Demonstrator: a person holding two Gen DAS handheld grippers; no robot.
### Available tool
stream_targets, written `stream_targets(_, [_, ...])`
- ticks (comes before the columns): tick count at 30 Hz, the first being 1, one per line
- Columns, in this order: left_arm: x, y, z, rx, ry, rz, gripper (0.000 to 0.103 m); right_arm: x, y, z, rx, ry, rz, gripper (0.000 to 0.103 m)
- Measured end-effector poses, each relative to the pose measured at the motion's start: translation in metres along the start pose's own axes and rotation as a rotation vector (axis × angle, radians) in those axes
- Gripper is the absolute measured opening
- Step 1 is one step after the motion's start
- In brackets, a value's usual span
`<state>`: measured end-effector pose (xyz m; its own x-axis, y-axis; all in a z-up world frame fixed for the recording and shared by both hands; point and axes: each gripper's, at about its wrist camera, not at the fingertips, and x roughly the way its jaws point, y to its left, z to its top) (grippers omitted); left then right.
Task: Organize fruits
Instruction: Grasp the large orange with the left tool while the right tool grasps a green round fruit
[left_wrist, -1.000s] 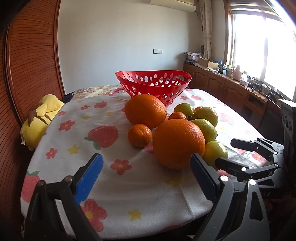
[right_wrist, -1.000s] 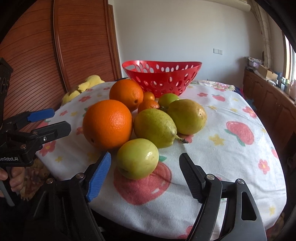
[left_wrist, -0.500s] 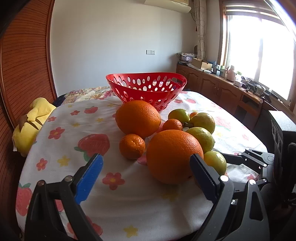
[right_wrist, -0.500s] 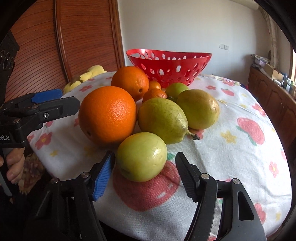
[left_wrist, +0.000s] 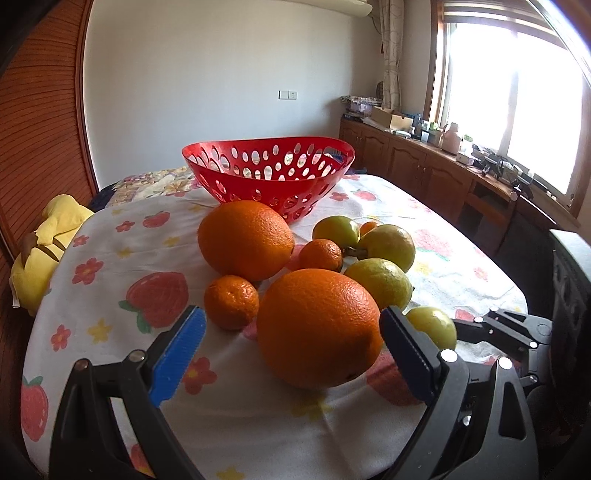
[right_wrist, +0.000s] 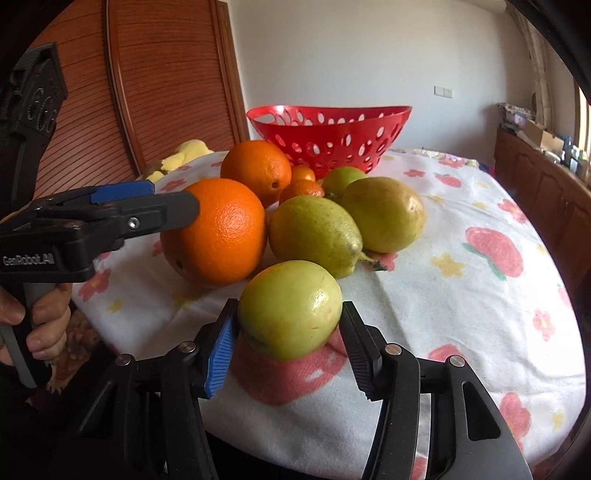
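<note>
Right gripper (right_wrist: 286, 338) jaws, just closing, now clamp the green apple (right_wrist: 290, 308), nearest fruit in front of the red basket (right_wrist: 328, 136). Left gripper (left_wrist: 291, 354) gapes wide around the big orange (left_wrist: 317, 326) beside it, pads not gripping.

Daylight enters through the window (left_wrist: 517, 103) to the right of the left gripper (left_wrist: 291, 354), overexposed to white. Fisheye bends the edges; corners dark. Fruit casts soft shadows; focus sharp.

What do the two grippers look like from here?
Both are black plastic two-finger tools with silver rivets. On each, the left gripper and the right gripper, one finger wears a ribbed blue pad and the other a ribbed black pad. The left one's body bears white "GenRobot.AI" lettering and a grey trigger.
</note>
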<state>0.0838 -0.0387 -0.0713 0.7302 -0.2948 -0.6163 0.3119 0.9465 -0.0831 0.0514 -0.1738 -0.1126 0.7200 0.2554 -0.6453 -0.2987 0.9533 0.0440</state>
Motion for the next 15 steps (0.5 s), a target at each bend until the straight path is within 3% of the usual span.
stream_targets(15, [0.032,-0.011,0.002,0.021,0.11,-0.019,0.096,0.003,-0.006,-0.006,0.001,0.012,-0.042,0.056])
